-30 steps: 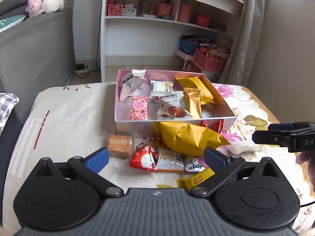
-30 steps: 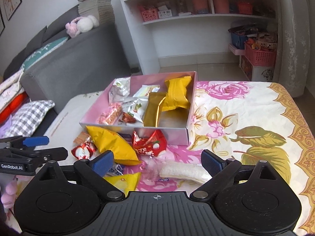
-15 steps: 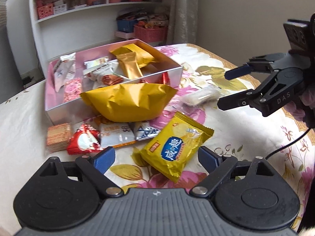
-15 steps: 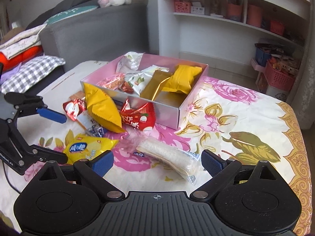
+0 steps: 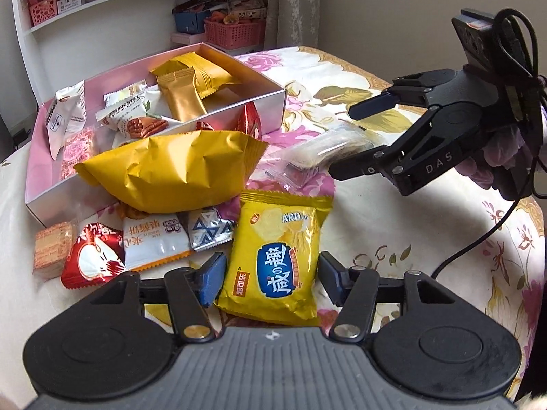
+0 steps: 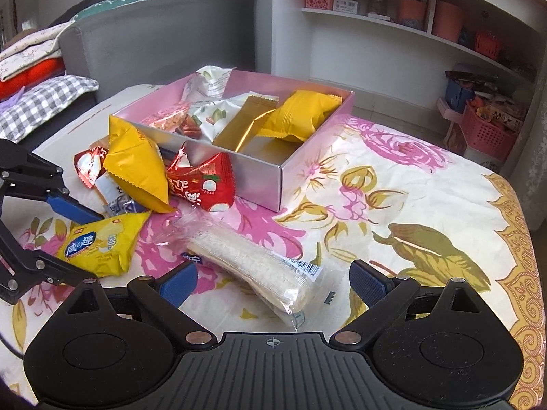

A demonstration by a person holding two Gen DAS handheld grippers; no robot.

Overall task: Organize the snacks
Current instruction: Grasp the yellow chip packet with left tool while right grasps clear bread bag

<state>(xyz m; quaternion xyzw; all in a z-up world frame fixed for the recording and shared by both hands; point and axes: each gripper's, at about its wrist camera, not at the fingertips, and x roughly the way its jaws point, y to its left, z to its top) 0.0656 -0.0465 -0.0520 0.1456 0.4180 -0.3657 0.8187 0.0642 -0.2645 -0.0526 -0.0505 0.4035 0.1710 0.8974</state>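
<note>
A yellow cracker packet (image 5: 277, 256) lies flat on the floral cloth between the pads of my left gripper (image 5: 271, 280). Its jaws are closing, and the pads stand at the packet's two edges without crumpling it. My right gripper (image 6: 275, 282) is open and hangs low over a clear-wrapped white snack (image 6: 253, 266), which lies between its fingers untouched. The pink box (image 5: 51, 201) holds several wrapped snacks. A big yellow bag (image 5: 171, 167) leans on its front wall, with a red packet (image 6: 201, 184) beside it.
Small packets lie left of the cracker packet: a red one (image 5: 92, 256), a white-orange one (image 5: 154, 242), a wafer block (image 5: 51, 249). A grey sofa (image 6: 154, 41) and white shelves (image 6: 410, 17) stand behind the table. Bare cloth (image 6: 410, 188) spreads right of the box.
My left gripper swung right, dropped toward the yellow cracker packet, and its jaws narrowed around it. My right gripper sank closer to the clear-wrapped snack and stayed wide.
</note>
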